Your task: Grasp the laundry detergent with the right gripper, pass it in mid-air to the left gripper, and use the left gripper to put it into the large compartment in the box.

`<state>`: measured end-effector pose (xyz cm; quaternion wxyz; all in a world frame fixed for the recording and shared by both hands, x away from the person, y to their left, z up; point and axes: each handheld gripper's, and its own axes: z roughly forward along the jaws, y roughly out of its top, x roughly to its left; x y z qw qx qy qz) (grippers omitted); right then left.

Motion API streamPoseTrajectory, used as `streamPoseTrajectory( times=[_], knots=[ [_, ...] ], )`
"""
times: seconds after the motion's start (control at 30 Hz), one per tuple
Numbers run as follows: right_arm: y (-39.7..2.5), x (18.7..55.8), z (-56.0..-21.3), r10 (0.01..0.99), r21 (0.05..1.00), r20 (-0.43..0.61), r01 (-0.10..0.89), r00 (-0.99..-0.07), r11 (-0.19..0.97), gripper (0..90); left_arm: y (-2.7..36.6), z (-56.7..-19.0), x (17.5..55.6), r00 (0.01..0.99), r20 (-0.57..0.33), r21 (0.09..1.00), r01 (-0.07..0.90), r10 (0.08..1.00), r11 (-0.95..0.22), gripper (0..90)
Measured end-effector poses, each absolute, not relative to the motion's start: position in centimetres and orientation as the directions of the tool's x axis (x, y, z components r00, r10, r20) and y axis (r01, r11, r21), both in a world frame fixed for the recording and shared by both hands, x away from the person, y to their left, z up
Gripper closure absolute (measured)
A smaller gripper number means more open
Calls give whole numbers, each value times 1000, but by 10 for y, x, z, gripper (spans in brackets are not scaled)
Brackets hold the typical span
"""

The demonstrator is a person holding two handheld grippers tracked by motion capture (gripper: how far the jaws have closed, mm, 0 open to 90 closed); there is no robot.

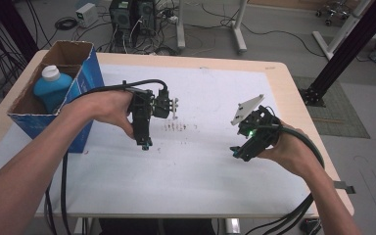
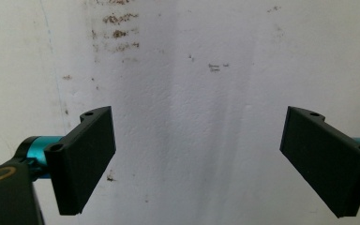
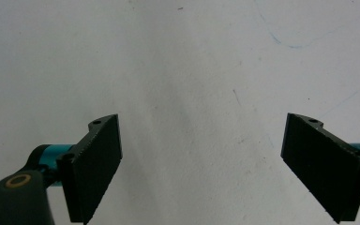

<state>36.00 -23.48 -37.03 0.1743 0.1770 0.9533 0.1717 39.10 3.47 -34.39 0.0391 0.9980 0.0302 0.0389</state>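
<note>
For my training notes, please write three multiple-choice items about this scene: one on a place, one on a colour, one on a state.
1. Where is the bottle?
A. inside the cardboard box
B. on the white sheet
C. held by a hand

2. What colour is the bottle's cap?
A. red
B. white
C. black

3. How are the left tongs?
A. shut on the bottle
C. shut, holding nothing
B. open, holding nothing

Key: 1 A, the box walls surround it; 2 B, the cap is white above a blue body; 3 B, the left gripper view shows bare sheet between the spread jaws.
</note>
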Motion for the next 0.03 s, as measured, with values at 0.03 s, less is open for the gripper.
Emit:
streamPoseTrajectory(
  times=[0.03],
  knots=[
    [-235,360,-370,396,388,-272,276,-877,879,121,35,-344,391,995,73,83,60,66,-995,107]
  ],
)
